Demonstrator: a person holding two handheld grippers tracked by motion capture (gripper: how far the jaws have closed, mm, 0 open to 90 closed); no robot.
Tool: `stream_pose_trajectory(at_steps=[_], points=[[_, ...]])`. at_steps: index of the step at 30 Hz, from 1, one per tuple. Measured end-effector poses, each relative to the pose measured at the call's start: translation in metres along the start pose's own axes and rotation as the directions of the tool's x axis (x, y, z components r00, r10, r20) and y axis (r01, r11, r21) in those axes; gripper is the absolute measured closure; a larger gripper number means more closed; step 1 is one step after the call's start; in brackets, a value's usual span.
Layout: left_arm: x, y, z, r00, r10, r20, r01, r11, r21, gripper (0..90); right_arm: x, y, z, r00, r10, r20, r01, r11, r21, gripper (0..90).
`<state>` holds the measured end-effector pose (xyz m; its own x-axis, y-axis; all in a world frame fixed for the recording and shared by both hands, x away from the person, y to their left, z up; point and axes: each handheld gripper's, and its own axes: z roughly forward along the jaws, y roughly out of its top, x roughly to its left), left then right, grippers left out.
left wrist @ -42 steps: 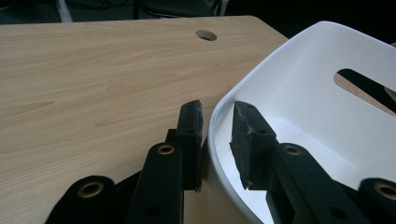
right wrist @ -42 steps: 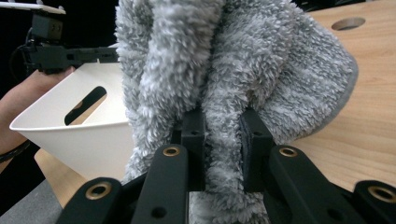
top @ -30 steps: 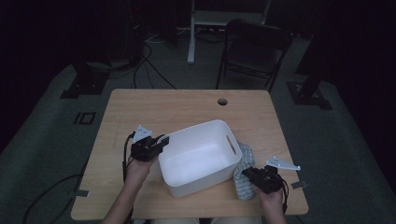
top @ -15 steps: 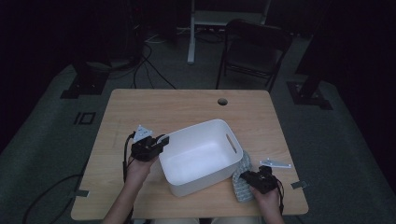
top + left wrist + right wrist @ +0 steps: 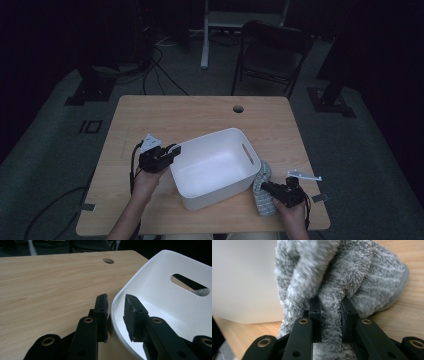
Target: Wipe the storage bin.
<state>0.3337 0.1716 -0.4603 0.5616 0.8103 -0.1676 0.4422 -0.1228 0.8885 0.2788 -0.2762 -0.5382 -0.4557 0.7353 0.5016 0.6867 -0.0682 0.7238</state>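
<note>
The grey fuzzy sock (image 5: 342, 277) sits between my right jaws: a fold of its pile fills the gap, and both pads press into it, so my right gripper (image 5: 331, 312) is clamped on the sock. Beyond my jaw tips the rest of the sock bunches up and spreads away over the wooden table (image 5: 409, 312), its rounded end resting on the wood to one side of my jaws. On the other side, the white wall of the bin (image 5: 242, 280) stands right against the sock. From above, the sock (image 5: 262, 192) lies along the bin's near right corner, with my right gripper (image 5: 274, 190) at its lower part and the table's front edge close behind my hand, leaving little room there.

My left gripper (image 5: 115, 315) straddles the bin's rim (image 5: 117, 300): one pad is outside the wall, the other inside, with the thin white edge running between them. The jaws stand narrow, and I cannot tell whether the pads actually press the wall. Ahead of these jaws, inside, the bin (image 5: 212, 167) is bare white down to its floor, and its far wall has a handle slot (image 5: 190, 285) through which a bit of grey pile shows. Outside the jaws, the tabletop runs open to its far edge, with only a round cable hole (image 5: 108, 260) in it. Beyond the far edge a dark folding chair (image 5: 272, 52) stands on the floor.
</note>
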Motion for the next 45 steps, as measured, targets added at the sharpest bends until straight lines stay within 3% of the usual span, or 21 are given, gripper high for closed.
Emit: stream_pose_trajectory(at_steps=[3, 4, 5, 7, 10, 14, 16, 18, 19, 20, 21, 23, 25, 26, 29, 35, 36, 41, 45], points=[[0.001, 0.001, -0.001, 1.0, -0.001, 0.01, 0.001, 1.0, 0.003, 72.5, 0.001, 0.001, -0.004, 1.0, 0.0, -0.003, 0.0, 1.0, -0.008, 75.6], [0.002, 0.001, -0.001, 0.9998, 0.008, 0.018, -0.009, 0.9999, 0.013, 72.5, 0.002, 0.004, -0.01, 1.0, -0.001, -0.006, 0.0, 1.0, -0.03, 75.6], [0.002, 0.001, -0.002, 0.9995, 0.013, 0.028, -0.013, 0.9999, 0.009, 69.2, 0.005, 0.009, -0.026, 0.9983, 0.02, -0.055, -0.025, 0.996, -0.08, 75.6], [0.004, 0.001, -0.004, 0.9995, 0.016, 0.027, -0.016, 0.9998, 0.013, 68.4, 0.009, 0.013, -0.036, 0.998, -0.001, -0.063, -0.006, 0.994, -0.111, 75.6], [0.01, 0.002, -0.008, 0.9987, 0.013, 0.049, -0.013, 0.9999, 0.0, 68.2, 0.013, 0.014, -0.046, 0.9973, -0.008, -0.074, -0.002, 0.99, -0.139, 75.5], [0.016, 0.009, -0.015, 0.9971, 0.015, 0.075, -0.013, 0.9996, -0.026, 59.9, 0.015, 0.01, -0.055, 0.9965, -0.012, -0.083, -0.002, 0.987, -0.16, 75.5], [0.02, 0.016, -0.017, 0.9944, 0.025, 0.103, -0.021, 0.9992, -0.033, 58.5, 0.014, 0.008, -0.057, 0.9969, -0.015, -0.077, 0.002, 0.987, -0.159, 75.4], [0.024, 0.023, -0.016, 0.9894, 0.027, 0.143, -0.022, 0.9991, -0.036, 53.7, 0.012, 0.007, -0.058, 0.9969, -0.005, -0.078, -0.008, 0.987, -0.163, 75.4], [0.026, 0.026, -0.014, 0.9852, 0.024, 0.17, -0.018, 0.9992, -0.036, 46.1, 0.01, 0.006, -0.058, 0.9964, 0.005, -0.085, -0.019, 0.986, -0.167, 75.4], [0.028, 0.028, -0.012, 0.9834, 0.019, 0.18, -0.015, 0.9996, -0.026, 46.1, 0.01, 0.006, -0.058, 0.9964, 0.005, -0.085, -0.019, 0.986, -0.167, 75.4], [0.032, 0.031, -0.006, 0.974, 0.034, 0.224, -0.032, 0.9994, -0.012, 42.8, 0.01, 0.006, -0.058, 0.9965, 0.0, -0.084, -0.014, 0.986, -0.168, 75.4], [0.033, 0.032, -0.003, 0.9759, 0.051, 0.212, -0.05, 0.9987, -0.007, 39.6, 0.011, 0.006, -0.058, 0.9966, -0.004, -0.082, -0.01, 0.986, -0.168, 75.3], [0.035, 0.032, 0.002, 0.97, 0.06, 0.236, -0.061, 0.9981, 0.0, 37.5, 0.013, 0.006, -0.058, 0.9967, -0.013, -0.08, -0.001, 0.986, -0.169, 75.3], [0.035, 0.032, 0.004, 0.9746, 0.071, 0.212, -0.074, 0.9972, 0.006, 33.2, 0.013, 0.006, -0.058, 0.9966, -0.016, -0.081, 0.002, 0.986, -0.168, 75.3], [0.035, 0.032, 0.008, 0.9744, 0.093, 0.205, -0.097, 0.9952, 0.012, 27.5, 0.013, 0.006, -0.057, 0.9965, -0.019, -0.082, 0.005, 0.986, -0.167, 75.2], [0.031, 0.034, 0.014, 0.9718, 0.133, 0.194, -0.143, 0.9891, 0.036, 27.5, 0.012, 0.006, -0.055, 0.9966, -0.013, -0.082, 0.0, 0.987, -0.158, 75.1], [0.03, 0.035, 0.016, 0.9743, 0.139, 0.177, -0.15, 0.9875, 0.048, 27.5, 0.013, 0.006, -0.054, 0.9963, -0.013, -0.085, 0.0, 0.988, -0.156, 75.1], [0.027, 0.035, 0.021, 0.9735, 0.159, 0.164, -0.174, 0.9813, 0.081, 25.4, 0.013, 0.006, -0.052, 0.9964, -0.018, -0.083, 0.005, 0.989, -0.151, 75.0], [0.027, 0.037, 0.022, 0.9708, 0.179, 0.16, -0.192, 0.9792, 0.067, 25.3, 0.012, 0.006, -0.052, 0.9963, -0.015, -0.085, 0.002, 0.989, -0.149, 75.0]])
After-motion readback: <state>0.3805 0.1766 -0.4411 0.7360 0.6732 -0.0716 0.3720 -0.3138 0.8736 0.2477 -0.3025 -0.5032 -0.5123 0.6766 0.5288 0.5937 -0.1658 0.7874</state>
